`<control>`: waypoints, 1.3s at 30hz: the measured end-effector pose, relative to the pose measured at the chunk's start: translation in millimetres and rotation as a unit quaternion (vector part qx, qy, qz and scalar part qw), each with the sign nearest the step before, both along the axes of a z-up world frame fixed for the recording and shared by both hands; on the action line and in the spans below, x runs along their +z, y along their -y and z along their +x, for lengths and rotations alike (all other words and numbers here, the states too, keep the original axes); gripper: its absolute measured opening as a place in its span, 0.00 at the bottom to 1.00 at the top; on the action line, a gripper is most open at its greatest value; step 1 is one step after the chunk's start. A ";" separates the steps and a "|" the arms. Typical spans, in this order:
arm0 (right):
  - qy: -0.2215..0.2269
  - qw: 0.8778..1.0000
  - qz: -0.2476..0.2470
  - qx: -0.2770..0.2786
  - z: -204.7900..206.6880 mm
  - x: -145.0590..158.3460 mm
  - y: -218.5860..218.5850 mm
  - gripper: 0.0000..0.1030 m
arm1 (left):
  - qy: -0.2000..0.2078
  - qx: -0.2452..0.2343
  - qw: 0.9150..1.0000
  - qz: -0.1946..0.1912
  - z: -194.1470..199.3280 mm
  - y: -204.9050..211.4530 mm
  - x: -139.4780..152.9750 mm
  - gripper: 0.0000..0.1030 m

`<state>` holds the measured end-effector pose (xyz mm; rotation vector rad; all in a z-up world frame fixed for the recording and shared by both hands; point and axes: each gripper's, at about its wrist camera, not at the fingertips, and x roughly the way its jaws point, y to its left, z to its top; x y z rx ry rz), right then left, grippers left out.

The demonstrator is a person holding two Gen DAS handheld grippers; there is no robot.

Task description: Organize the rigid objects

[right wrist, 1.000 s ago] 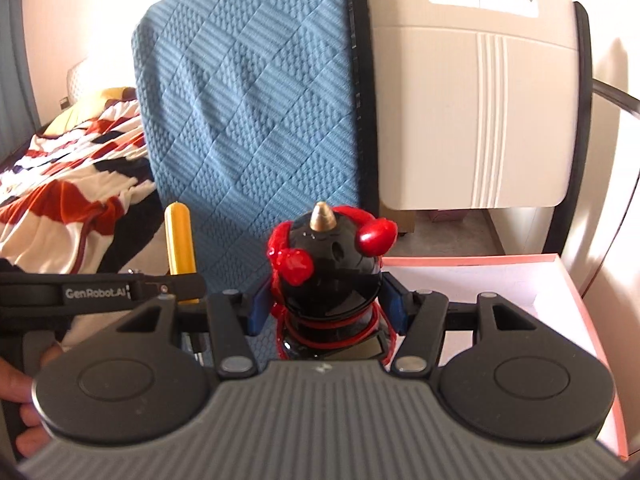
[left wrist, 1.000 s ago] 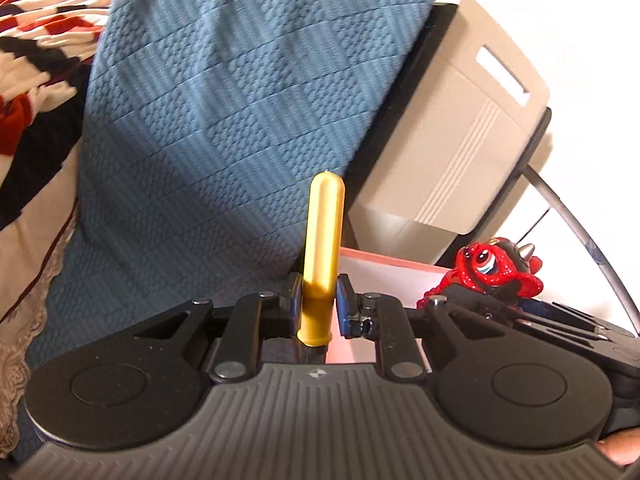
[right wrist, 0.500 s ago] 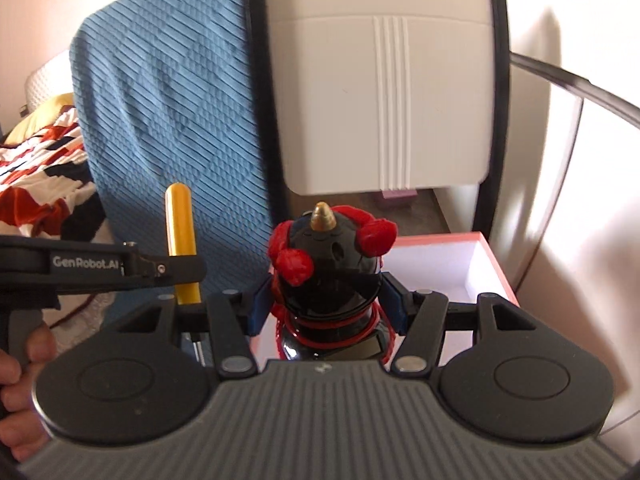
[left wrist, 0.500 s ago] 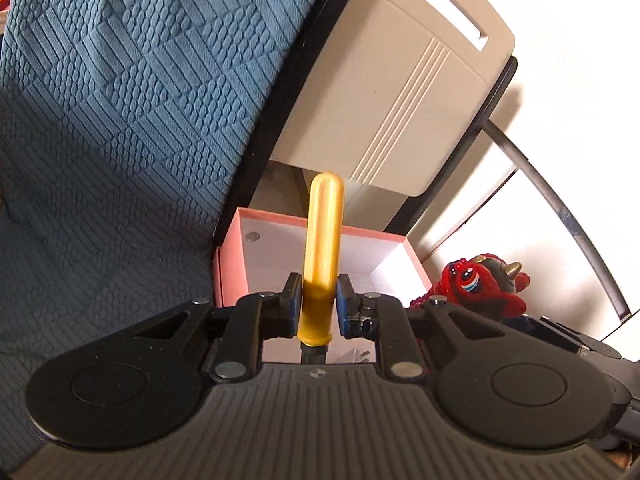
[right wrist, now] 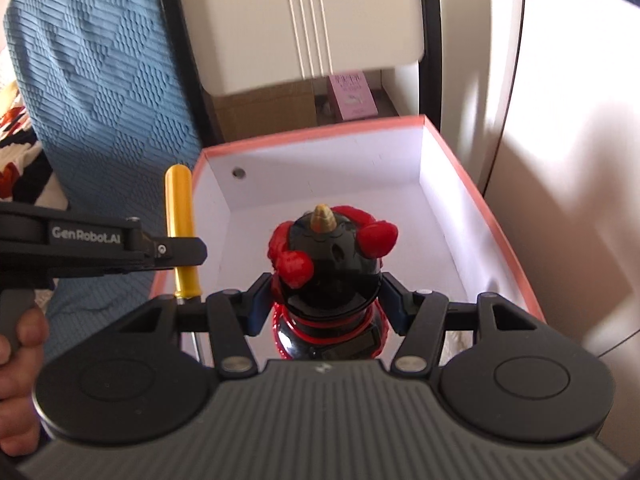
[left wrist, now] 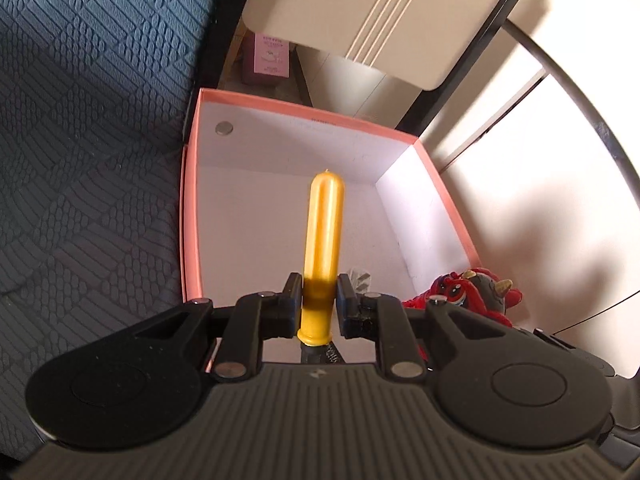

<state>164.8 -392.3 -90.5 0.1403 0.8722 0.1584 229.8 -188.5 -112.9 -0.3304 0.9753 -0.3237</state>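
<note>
My left gripper (left wrist: 318, 304) is shut on a yellow cylinder (left wrist: 322, 240), held upright over the near part of an open pink box (left wrist: 192, 216) with a white inside. My right gripper (right wrist: 326, 304) is shut on a black and red horned toy figure (right wrist: 332, 256), held above the same pink box (right wrist: 496, 240). In the right wrist view the left gripper (right wrist: 120, 240) and the yellow cylinder (right wrist: 180, 216) sit at the box's left wall. In the left wrist view the toy (left wrist: 472, 288) shows at the box's right corner.
A blue quilted cloth (left wrist: 80, 140) lies left of the box. A beige chair back (right wrist: 296, 20) with a black frame stands behind it. A small pink carton (right wrist: 352, 94) and a cardboard box (right wrist: 260, 108) sit on the floor behind. A white wall (left wrist: 540, 200) is at the right.
Both grippers have tilted down and moved forward over the pink box, still holding the cylinder and the toy. The box's inside now fills both views.
</note>
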 end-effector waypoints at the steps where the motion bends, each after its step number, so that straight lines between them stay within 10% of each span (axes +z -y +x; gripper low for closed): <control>1: -0.007 1.000 -0.004 -0.001 0.2 -5.3 1.0 0.58 | -0.005 -0.001 1.000 0.007 0.4 3.4 -5.6 0.20; 19: -0.074 0.997 -0.015 0.003 2.4 -68.7 8.8 0.58 | -0.029 -0.029 0.997 0.060 -1.1 19.0 -38.5 0.21; 24: -0.063 0.998 -0.007 -0.011 2.7 -58.1 12.3 0.70 | -0.026 -0.033 0.997 0.069 -6.9 19.4 -35.8 0.26; 27: -0.051 0.999 -0.005 -0.005 2.4 -45.7 9.3 0.70 | -0.011 -0.033 0.997 0.068 -12.4 17.5 -27.7 0.50; 39: 0.043 0.999 0.022 -0.009 -17.4 44.9 4.5 0.70 | 0.086 -0.027 0.995 0.042 -51.9 -13.7 49.8 0.53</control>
